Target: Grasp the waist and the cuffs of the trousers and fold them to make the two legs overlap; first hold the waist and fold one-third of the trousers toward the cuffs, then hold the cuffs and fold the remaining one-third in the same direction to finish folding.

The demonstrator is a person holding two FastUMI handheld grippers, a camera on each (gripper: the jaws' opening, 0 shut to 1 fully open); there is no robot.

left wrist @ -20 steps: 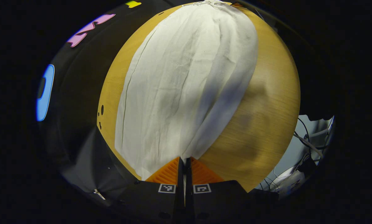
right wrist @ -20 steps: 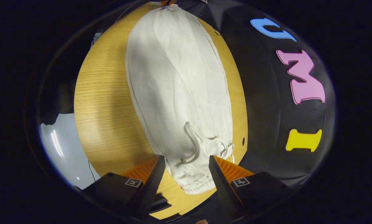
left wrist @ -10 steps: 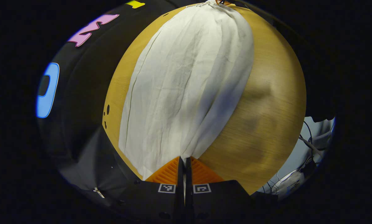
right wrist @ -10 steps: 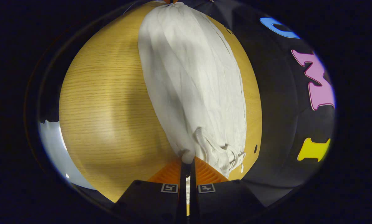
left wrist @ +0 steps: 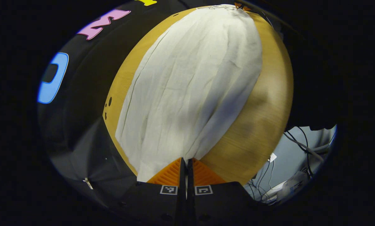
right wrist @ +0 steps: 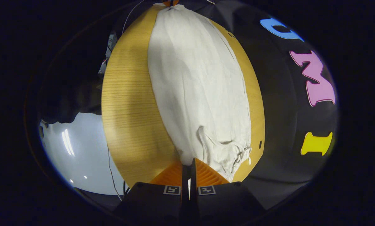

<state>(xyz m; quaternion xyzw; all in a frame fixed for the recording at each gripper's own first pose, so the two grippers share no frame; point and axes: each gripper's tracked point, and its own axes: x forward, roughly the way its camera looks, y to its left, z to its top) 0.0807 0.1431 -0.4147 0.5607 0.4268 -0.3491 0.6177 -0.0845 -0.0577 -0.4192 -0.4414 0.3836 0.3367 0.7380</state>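
On the wooden worktop (left wrist: 262,125) the pale trousers (left wrist: 190,88) lie stretched between both hands; the left gripper (left wrist: 186,160) has its fingers pinched on the cuff end; the right gripper (right wrist: 189,163) is clamped on the drawstring waist (right wrist: 228,153); light, limp cloth, likely to sag, so hems give the surest hold.
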